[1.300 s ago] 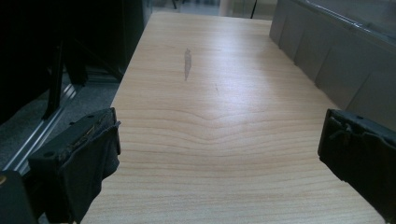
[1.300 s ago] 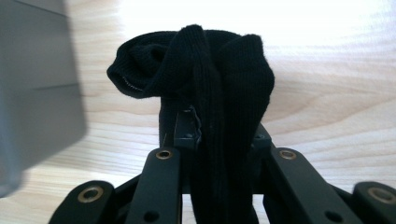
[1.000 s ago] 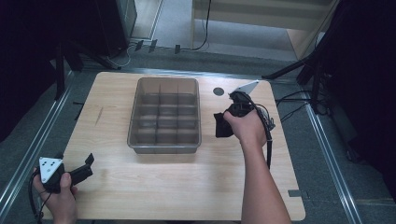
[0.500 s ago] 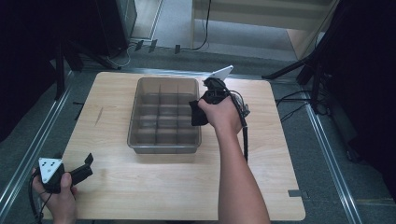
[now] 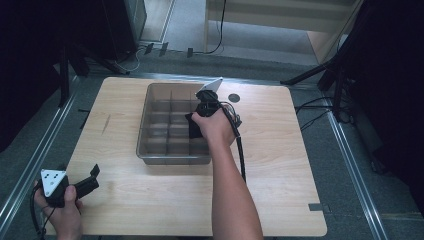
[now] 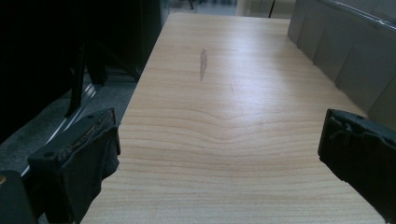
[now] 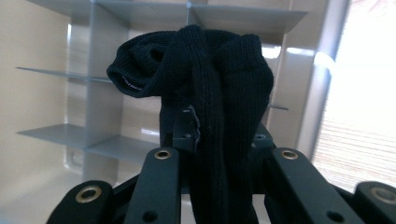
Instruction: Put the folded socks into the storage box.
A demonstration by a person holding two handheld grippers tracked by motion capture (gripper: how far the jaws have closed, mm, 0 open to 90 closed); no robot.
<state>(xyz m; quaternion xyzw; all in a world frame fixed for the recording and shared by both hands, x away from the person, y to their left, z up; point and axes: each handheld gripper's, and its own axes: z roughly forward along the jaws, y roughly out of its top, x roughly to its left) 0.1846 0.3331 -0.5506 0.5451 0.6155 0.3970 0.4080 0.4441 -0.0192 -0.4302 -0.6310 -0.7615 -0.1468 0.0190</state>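
Black sock clamped in my right claw, over the divided bin.

My right claw (image 5: 196, 125) has its jaws nearly closed on a bunched black sock (image 7: 205, 93), above the right-hand compartments of the grey bin (image 5: 150, 150); which cell, I cannot quite tell. My left claw (image 6: 219, 154) rests low at the wooden table (image 5: 280, 165)'s near left corner, jaws wide apart, holding nothing.

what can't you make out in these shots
- High view: the sock is mostly hidden by the right hand.
- Right gripper view: the sock covers the jaw tips and the compartment of the tray below it.
- Left gripper view: the tray is cut off by the right edge.
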